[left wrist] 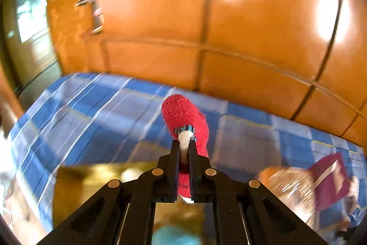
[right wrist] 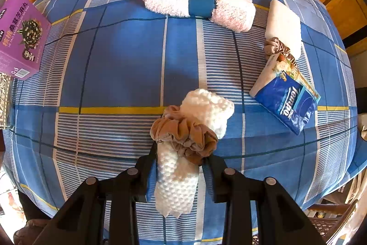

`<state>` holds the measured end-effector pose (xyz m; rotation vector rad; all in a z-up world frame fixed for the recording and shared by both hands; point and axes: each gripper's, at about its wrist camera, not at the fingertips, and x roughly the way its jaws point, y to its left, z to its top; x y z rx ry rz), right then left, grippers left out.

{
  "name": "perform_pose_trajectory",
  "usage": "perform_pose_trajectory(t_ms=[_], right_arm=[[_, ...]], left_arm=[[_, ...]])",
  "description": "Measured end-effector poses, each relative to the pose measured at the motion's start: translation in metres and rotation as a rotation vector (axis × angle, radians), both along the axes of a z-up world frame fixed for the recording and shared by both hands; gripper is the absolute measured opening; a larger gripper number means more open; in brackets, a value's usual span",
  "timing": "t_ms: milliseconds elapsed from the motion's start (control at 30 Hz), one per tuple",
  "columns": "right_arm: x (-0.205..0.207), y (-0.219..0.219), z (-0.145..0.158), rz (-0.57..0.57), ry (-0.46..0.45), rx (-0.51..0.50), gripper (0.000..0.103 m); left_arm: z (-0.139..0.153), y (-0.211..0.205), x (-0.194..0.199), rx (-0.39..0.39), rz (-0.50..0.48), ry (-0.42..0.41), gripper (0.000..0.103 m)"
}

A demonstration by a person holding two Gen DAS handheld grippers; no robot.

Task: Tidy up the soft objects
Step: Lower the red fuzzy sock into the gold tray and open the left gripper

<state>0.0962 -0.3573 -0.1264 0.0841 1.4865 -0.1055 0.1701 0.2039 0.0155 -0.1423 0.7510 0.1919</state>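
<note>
The left gripper [left wrist: 184,148] is clamped on a fuzzy red sock [left wrist: 183,114], its black fingers pinching the white toe patch with a teal-striped band; the fleecy body stands up beyond the fingertips and a strip runs back between the jaws. Behind it lie a blue plaid cloth [left wrist: 96,111] and glossy orange wood panelling [left wrist: 160,4], both blurred.

The right gripper [right wrist: 177,153] points down at the table and grips a rolled white towel [right wrist: 176,187] with a bumpy waffle texture. A tan satin scrunchie [right wrist: 183,132], gathered in soft ruffles, rings the roll just beyond the fingertips, and the towel's far end pokes out past it. The jaws stand partly apart, pressed on the roll's sides.

Farther off on the blue plaid tablecloth [right wrist: 128,56] lies a pink terry towel roll [right wrist: 231,8] banded in blue. To the right are a cream foam block [right wrist: 284,22], a second brown scrunchie [right wrist: 275,46] and a blue Tempo tissue pack [right wrist: 289,102]. A purple box [right wrist: 20,36] sits at the left edge.
</note>
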Motion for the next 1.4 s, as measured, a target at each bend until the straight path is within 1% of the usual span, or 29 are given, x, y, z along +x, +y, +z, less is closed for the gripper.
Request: perform_pose_trajectory(t_ms=[67,133,300,433,533,600,633,700,833,900,933,1000,1067,1100,1167,1233,1267,1333,1400], right_arm=[[0.0,0.001,0.0,0.002,0.001,-0.004,0.034],[0.001,0.004,0.0,0.008,0.003,-0.014,0.034],[0.001,0.016,-0.002,0.028,0.011,-0.053,0.033],[0.001,0.027,-0.003,0.048,0.017,-0.089,0.033],[0.002,0.036,-0.004,0.059,0.02,-0.117,0.033],[0.002,0.045,-0.005,0.07,0.023,-0.143,0.033],[0.002,0.048,-0.005,0.074,0.024,-0.154,0.033],[0.002,0.054,-0.006,0.082,0.026,-0.18,0.033],[0.003,0.067,-0.006,0.095,0.029,-0.225,0.033],[0.005,0.075,-0.005,0.094,0.026,-0.235,0.033],[0.006,0.077,-0.004,0.09,0.02,-0.231,0.033],[0.007,0.084,0.002,0.084,-0.023,-0.185,0.033],[0.01,0.096,0.003,0.11,-0.043,-0.173,0.033],[0.011,0.101,0.004,0.117,-0.053,-0.173,0.033],[0.017,0.115,0.014,0.145,-0.107,-0.17,0.033],[0.024,0.125,0.023,0.16,-0.133,-0.179,0.033],[0.031,0.131,0.029,0.167,-0.151,-0.183,0.033],[0.044,0.138,0.041,0.172,-0.186,-0.189,0.033],[0.066,0.143,0.057,0.162,-0.227,-0.198,0.033]], left_arm=[[-0.014,0.027,-0.031,-0.019,0.048,0.007,0.007],[-0.023,0.042,-0.054,-0.028,0.081,0.009,0.007],[-0.054,0.077,-0.111,-0.037,0.165,0.035,0.007],[-0.075,0.092,-0.137,-0.02,0.207,0.069,0.007],[-0.085,0.098,-0.148,0.0,0.228,0.079,0.011],[-0.088,0.096,-0.155,0.011,0.234,0.079,0.021],[-0.088,0.095,-0.158,0.011,0.234,0.075,0.024],[-0.087,0.091,-0.162,0.016,0.234,0.062,0.037],[-0.082,0.082,-0.171,0.017,0.223,0.04,0.047],[-0.079,0.078,-0.175,0.018,0.21,0.028,0.054],[-0.077,0.075,-0.177,0.021,0.204,0.023,0.057],[-0.073,0.071,-0.18,0.022,0.188,0.013,0.065],[-0.068,0.067,-0.183,0.025,0.175,-0.004,0.07],[-0.066,0.065,-0.183,0.03,0.172,-0.009,0.071],[-0.062,0.063,-0.183,0.036,0.16,-0.02,0.072],[-0.059,0.06,-0.184,0.036,0.152,-0.027,0.076],[-0.058,0.059,-0.185,0.035,0.15,-0.03,0.078],[-0.056,0.057,-0.185,0.035,0.143,-0.036,0.079],[-0.056,0.053,-0.186,0.039,0.131,-0.035,0.079]])
